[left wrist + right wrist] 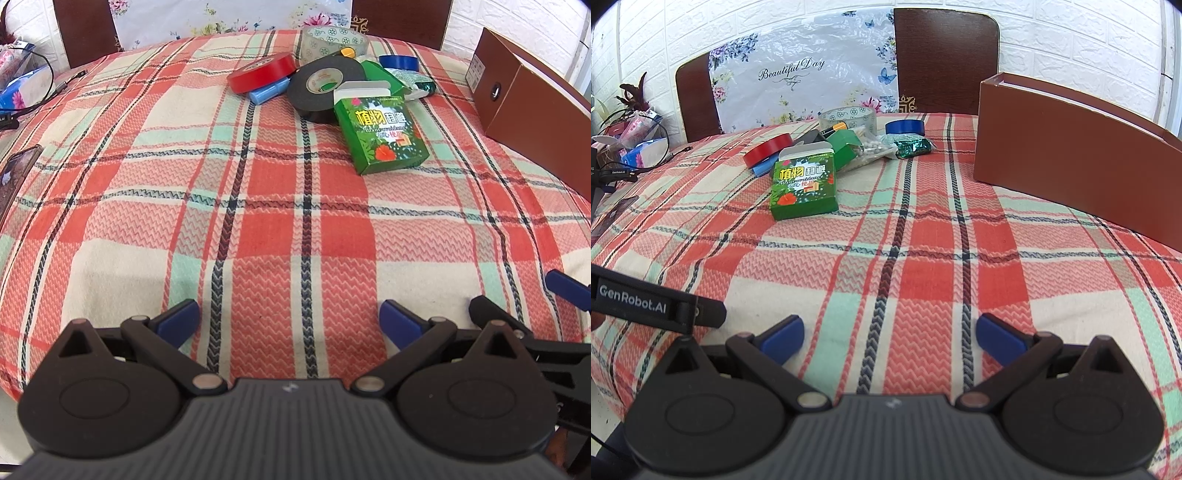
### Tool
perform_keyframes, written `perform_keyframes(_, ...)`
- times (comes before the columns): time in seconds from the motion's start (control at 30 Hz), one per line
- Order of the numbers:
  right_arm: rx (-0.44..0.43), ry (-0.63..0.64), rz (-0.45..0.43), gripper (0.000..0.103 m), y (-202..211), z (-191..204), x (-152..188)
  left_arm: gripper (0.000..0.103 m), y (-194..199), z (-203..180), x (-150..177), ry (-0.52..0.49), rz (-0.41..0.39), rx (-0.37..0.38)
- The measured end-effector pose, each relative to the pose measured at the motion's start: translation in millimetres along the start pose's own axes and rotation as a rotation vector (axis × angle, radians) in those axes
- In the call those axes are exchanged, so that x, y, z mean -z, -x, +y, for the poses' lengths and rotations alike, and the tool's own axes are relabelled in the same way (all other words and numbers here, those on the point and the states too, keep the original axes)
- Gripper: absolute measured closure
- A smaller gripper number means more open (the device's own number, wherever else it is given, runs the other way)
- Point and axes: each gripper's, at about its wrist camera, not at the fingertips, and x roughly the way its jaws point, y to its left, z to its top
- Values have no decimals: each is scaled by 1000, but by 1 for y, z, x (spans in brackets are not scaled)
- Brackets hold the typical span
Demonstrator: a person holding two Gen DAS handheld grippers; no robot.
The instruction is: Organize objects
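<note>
I take the green carton (382,134) with the flower print as my mark; it lies flat on the woven plaid cloth (258,221), its white flap open, at the near edge of the pile.

Far left of it, at the cloth's edge, lies a dark phone (16,173), and beyond that a cable and some blue-and-pink packets. Just left and behind the carton are a flat red tape roll (260,72) with a small pale-blue cylinder (269,90) tucked under its rim. Touching the carton's back is a thick black tape roll (325,86) with a cardboard core. Behind that stands a clear patterned tape roll (332,42), and a second green box (846,146) sits by a clear bag of pale beads (873,147). Right of those lie a glittery green packet (912,147) and a blue tape roll (905,127). That makes four rolls and two green boxes.

Well right of the carton stands a long brown cardboard box (1071,162), smooth-sided.

Behind the table are two dark wooden chair backs, a floral plastic sheet and a white brick-pattern wall.

My left gripper (290,323) hovers low over bare cloth, blue pads wide apart, holding nothing. My right gripper (890,334) is the same, spread and empty, well short of the carton.
</note>
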Motion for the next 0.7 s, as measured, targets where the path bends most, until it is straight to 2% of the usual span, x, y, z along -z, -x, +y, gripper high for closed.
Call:
perform_keyframes(0.5, 37, 36, -9, 0, 7, 4, 0, 0, 3, 3, 6, -16, -25, -21)
perform_keyframes(0.7, 50, 5, -78, 0, 20, 0, -4, 0, 13, 16, 5, 16, -82, -73)
